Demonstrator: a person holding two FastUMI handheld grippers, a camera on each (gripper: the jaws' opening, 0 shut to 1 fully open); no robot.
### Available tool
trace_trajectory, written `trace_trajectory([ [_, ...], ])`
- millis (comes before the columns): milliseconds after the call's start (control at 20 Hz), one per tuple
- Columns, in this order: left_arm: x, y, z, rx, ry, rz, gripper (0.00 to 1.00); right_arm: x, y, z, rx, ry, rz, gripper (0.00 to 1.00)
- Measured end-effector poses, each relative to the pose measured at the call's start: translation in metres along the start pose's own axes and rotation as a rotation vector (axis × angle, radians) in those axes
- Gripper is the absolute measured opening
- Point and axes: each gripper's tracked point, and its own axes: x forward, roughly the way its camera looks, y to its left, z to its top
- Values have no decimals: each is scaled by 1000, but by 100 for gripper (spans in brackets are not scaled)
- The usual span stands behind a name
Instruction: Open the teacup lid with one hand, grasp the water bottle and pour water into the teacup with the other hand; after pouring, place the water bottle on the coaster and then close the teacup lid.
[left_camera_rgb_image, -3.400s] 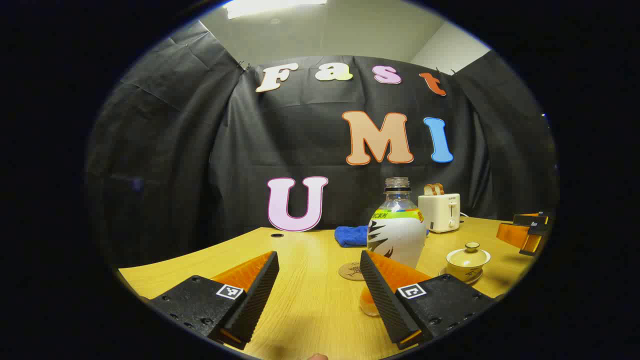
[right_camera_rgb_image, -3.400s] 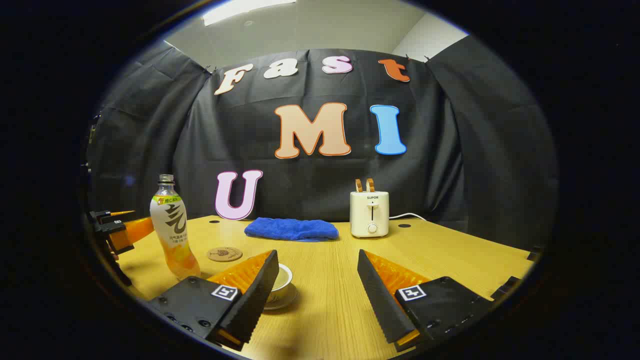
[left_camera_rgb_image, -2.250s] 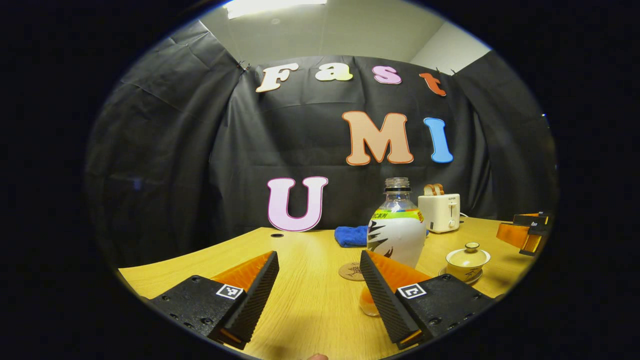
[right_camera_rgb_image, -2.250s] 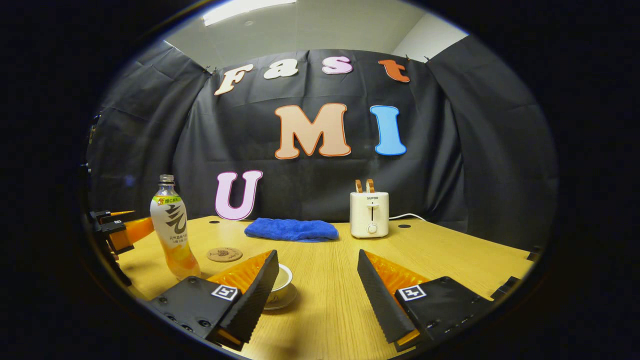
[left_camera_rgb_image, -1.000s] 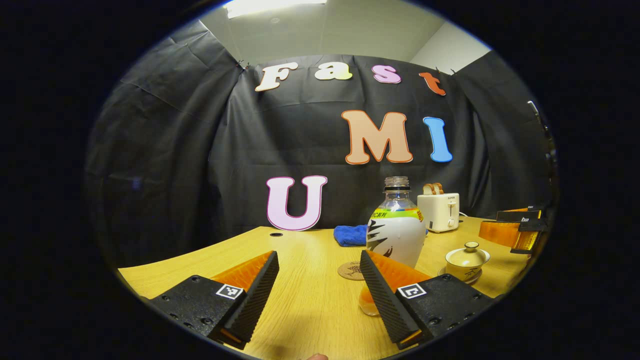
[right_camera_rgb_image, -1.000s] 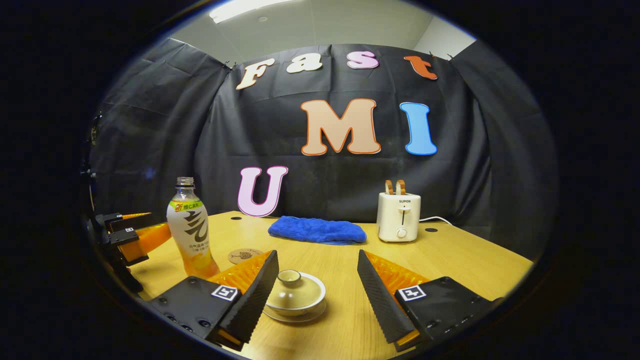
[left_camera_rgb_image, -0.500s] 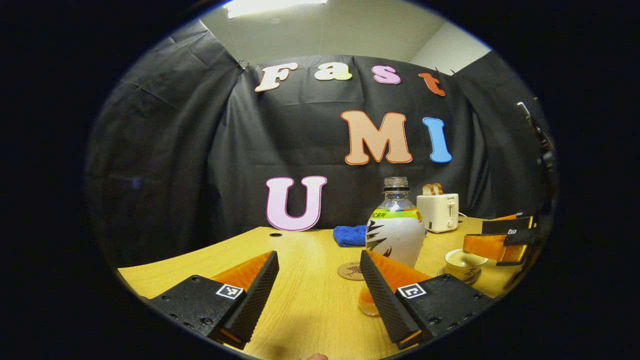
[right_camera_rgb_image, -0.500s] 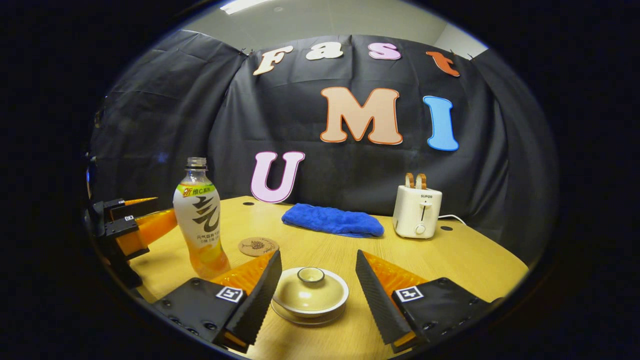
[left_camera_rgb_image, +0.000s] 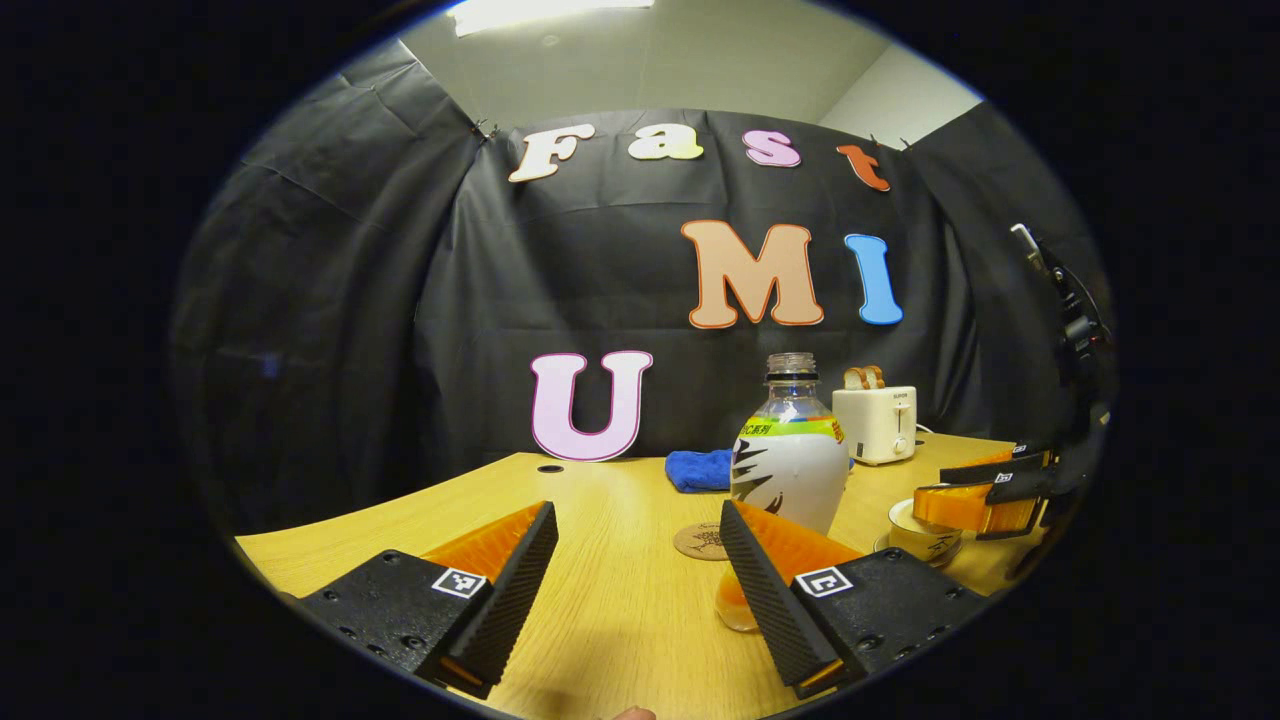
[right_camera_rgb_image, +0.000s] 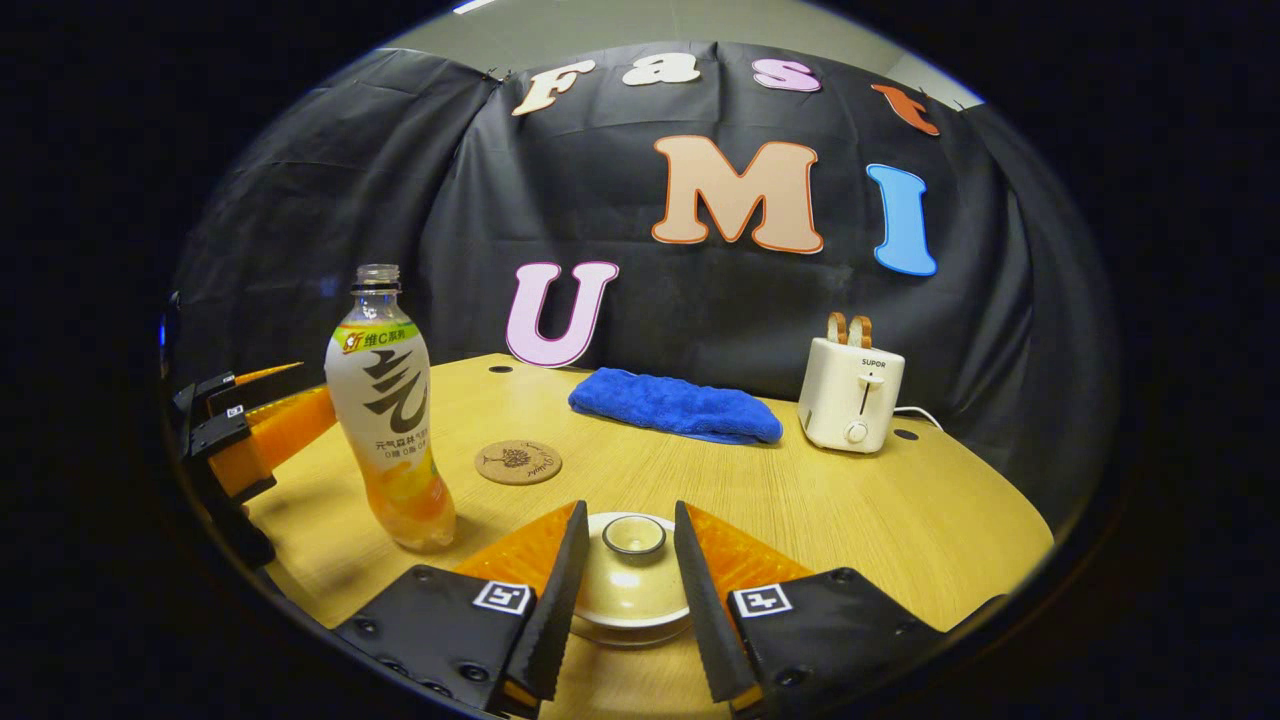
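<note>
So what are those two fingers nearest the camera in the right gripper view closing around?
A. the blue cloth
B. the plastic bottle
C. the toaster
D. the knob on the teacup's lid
D. In the right gripper view the right gripper has its fingers on either side of the knob on the teacup lid, not yet clearly pressing on it; the bottle stands off to the side.

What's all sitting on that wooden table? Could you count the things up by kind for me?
Drink bottle: 1
Lidded teacup on its saucer: 1
Round coaster: 1
Blue cloth: 1
Toaster: 1
Total: 5 things on the table
Also over the table, hand-held: left gripper and right gripper: 2
</note>
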Motion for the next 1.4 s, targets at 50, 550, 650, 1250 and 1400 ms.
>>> trace_trajectory([
  [50,0,0,1,0,-1,0,96,0,1,-1,-5,5,2,53],
  [550,0,-1,1,0,1,-1,96,1,2,0,-11,-12,11,31],
  [650,-1,-2,2,-3,-4,-7,96,2,2,5,2,-33,19,31],
  [1250,-7,-9,-4,14,18,-54,95,-20,-41,33,75,-127,-20,30],
  [1400,-13,-14,-3,18,25,-87,95,-25,-56,33,82,-138,-44,31],
])
